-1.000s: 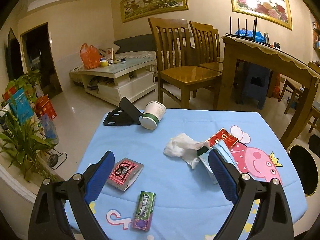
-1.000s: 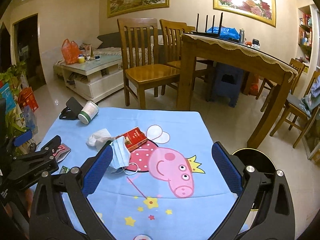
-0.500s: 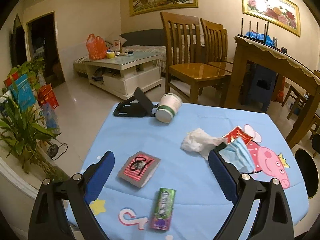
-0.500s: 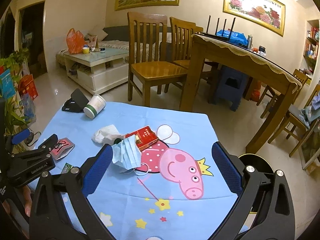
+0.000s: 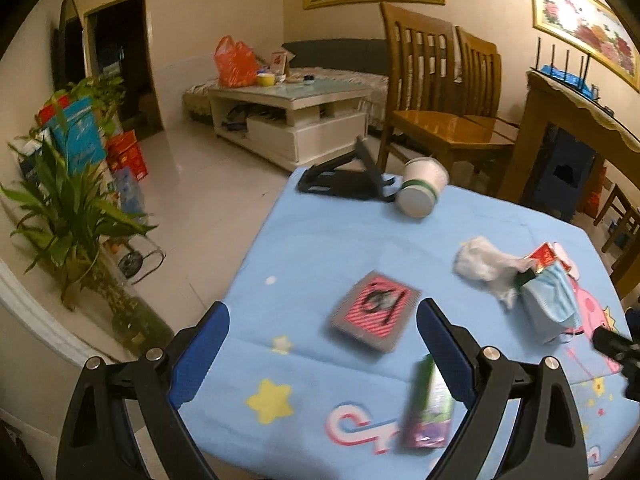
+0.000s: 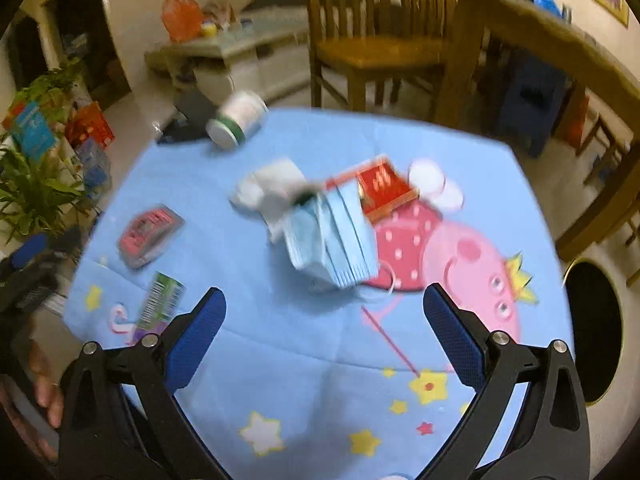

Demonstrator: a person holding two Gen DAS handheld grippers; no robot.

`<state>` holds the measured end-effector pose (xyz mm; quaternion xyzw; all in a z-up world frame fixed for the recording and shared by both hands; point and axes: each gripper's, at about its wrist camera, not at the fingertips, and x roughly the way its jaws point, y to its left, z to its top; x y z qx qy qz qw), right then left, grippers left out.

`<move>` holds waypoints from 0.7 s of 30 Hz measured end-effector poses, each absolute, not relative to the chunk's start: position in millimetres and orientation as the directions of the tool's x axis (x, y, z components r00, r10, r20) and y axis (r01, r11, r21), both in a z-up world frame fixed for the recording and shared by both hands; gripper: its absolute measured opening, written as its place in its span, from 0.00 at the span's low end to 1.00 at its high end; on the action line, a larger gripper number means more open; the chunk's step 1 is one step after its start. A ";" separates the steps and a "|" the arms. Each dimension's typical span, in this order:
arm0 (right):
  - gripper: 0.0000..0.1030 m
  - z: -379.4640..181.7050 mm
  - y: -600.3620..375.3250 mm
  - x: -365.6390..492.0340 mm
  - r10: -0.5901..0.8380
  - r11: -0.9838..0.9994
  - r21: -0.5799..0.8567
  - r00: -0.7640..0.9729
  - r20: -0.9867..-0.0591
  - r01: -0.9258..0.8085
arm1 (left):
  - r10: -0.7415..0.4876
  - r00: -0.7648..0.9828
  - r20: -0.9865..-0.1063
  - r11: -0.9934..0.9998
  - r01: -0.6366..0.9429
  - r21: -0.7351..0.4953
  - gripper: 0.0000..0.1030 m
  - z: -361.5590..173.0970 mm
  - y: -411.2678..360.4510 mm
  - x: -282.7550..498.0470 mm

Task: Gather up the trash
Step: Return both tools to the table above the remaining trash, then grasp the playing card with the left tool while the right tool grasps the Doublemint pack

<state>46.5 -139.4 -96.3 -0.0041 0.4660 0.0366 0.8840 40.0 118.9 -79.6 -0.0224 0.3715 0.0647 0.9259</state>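
Note:
Trash lies on a blue cartoon tablecloth (image 5: 320, 248) (image 6: 280, 340): a tipped paper cup (image 5: 422, 190) (image 6: 238, 120), a crumpled white tissue (image 5: 486, 266) (image 6: 268, 192), a blue face mask (image 5: 550, 306) (image 6: 332, 240), a red cigarette pack (image 5: 544, 256) (image 6: 382, 186), a red-grey packet (image 5: 374, 322) (image 6: 150, 232) and a green gum pack (image 5: 428, 404) (image 6: 160, 302). My left gripper (image 5: 322, 350) is open near the table's left corner, the packet just ahead. My right gripper (image 6: 324, 336) is open and empty, the mask right beyond its fingers.
A black phone stand (image 5: 348, 180) sits beside the cup. A round bin (image 6: 596, 328) stands on the floor right of the table. Potted plants (image 5: 68, 216) are at the left; wooden chairs (image 5: 440, 112), a coffee table (image 5: 292, 120) and a dining table (image 6: 532, 36) stand behind.
Both grippers have swung left and tilted down toward the table. The right one has closed in on the mask; the left one has shifted toward the table's left corner. Nothing was grasped.

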 end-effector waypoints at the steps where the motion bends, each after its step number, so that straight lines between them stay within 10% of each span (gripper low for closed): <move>1: 0.95 -105.9 -140.2 49.9 0.073 0.997 0.040 0.542 -0.837 -0.073 | 0.110 0.711 -0.694 0.989 -0.147 0.006 0.89 -81.9 125.9 38.5; 7: 0.94 -123.7 -75.3 53.2 0.334 0.928 0.205 0.446 -0.831 -0.313 | 0.148 0.695 -0.703 0.979 -0.203 0.006 0.89 -91.3 156.1 34.1; 13: 0.68 -147.9 -3.7 63.8 0.326 0.889 0.130 0.407 -0.853 -0.438 | 0.160 0.683 -0.712 0.974 -0.226 0.002 0.89 -94.4 173.0 32.8; 18: 0.65 -171.3 14.5 61.9 0.225 0.890 0.019 0.402 -0.888 -0.456 | 0.145 0.683 -0.716 0.981 -0.196 0.012 0.89 -95.5 171.9 40.9; 21: 0.40 -163.4 2.3 63.2 0.260 0.887 0.063 0.381 -0.887 -0.458 | 0.089 0.680 -0.728 0.994 -0.110 0.018 0.89 -99.3 158.9 56.0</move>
